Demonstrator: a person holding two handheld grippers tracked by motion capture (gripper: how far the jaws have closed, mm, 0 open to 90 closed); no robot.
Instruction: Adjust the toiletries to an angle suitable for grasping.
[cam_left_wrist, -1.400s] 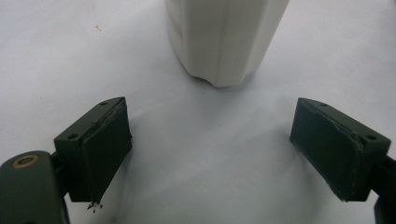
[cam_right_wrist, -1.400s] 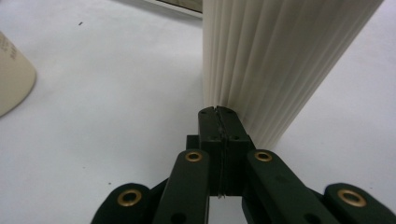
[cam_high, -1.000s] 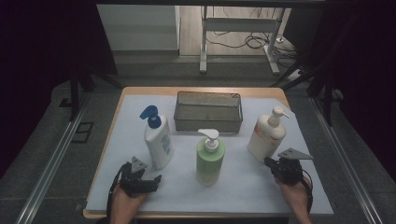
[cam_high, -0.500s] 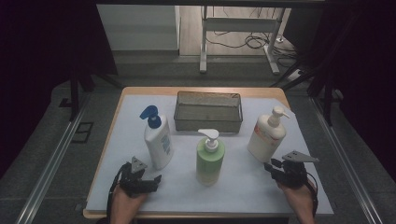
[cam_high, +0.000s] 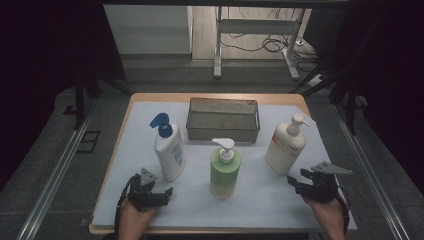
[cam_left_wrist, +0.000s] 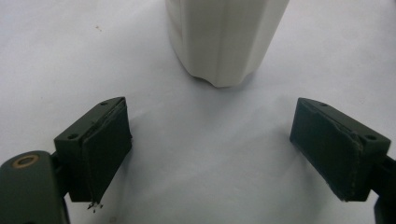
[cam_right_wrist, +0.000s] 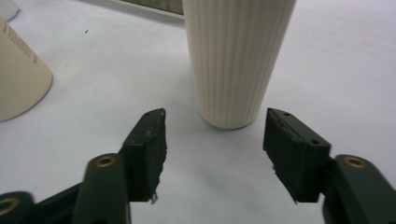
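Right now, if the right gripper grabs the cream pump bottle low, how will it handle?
The cream pump bottle is tall on a narrow base, so a push up high would likely tip it. Its ribbed wall should help grip. The right gripper, jaws just opening with nothing between them, looks barely wide enough.

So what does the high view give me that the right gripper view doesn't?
High view alone: the mesh basket, the blue-capped bottle, the green bottle's pump, the left gripper open on the sheet, and both hands. Right gripper view alone: close detail, the cream bottle's vertical ribs and the gap between its base and the open jaws, which have just been opening, nothing between them. Both: the cream bottle, the right gripper and the white sheet.
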